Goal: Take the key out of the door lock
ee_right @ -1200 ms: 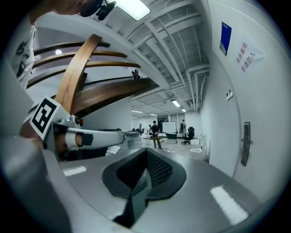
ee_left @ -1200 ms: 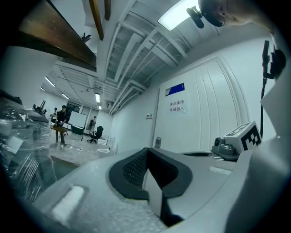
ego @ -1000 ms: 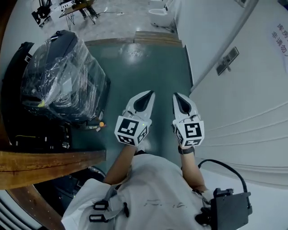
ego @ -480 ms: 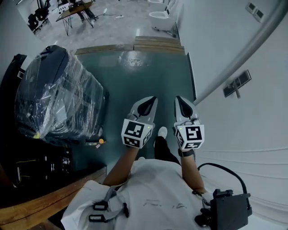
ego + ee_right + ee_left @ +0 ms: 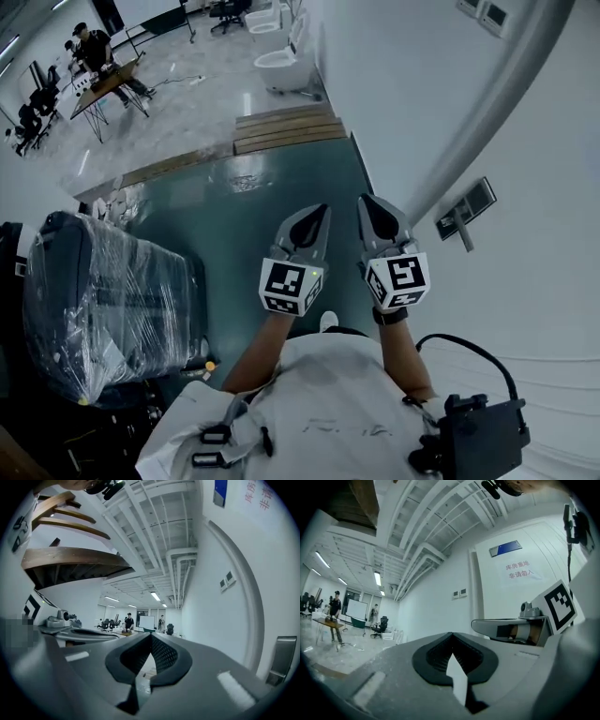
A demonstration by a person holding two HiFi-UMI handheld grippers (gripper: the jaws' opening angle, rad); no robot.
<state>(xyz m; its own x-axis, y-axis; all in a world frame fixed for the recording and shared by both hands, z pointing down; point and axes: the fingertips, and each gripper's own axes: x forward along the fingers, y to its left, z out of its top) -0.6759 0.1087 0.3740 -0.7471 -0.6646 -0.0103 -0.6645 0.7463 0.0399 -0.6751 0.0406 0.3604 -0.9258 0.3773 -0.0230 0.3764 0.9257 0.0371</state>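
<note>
Barely begun, with left gripper [image 5: 323,209] and right gripper [image 5: 365,201] both closed, empty, near the door handle [image 5: 461,218] at right, key unseen.

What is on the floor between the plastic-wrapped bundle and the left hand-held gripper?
Nothing: in the head view only bare green floor shows between the plastic-wrapped bundle and the left hand-held gripper.

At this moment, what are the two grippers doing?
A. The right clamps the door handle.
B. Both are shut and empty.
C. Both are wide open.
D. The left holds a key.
B: the jaws of the left gripper and the right gripper meet with nothing between them.
</note>
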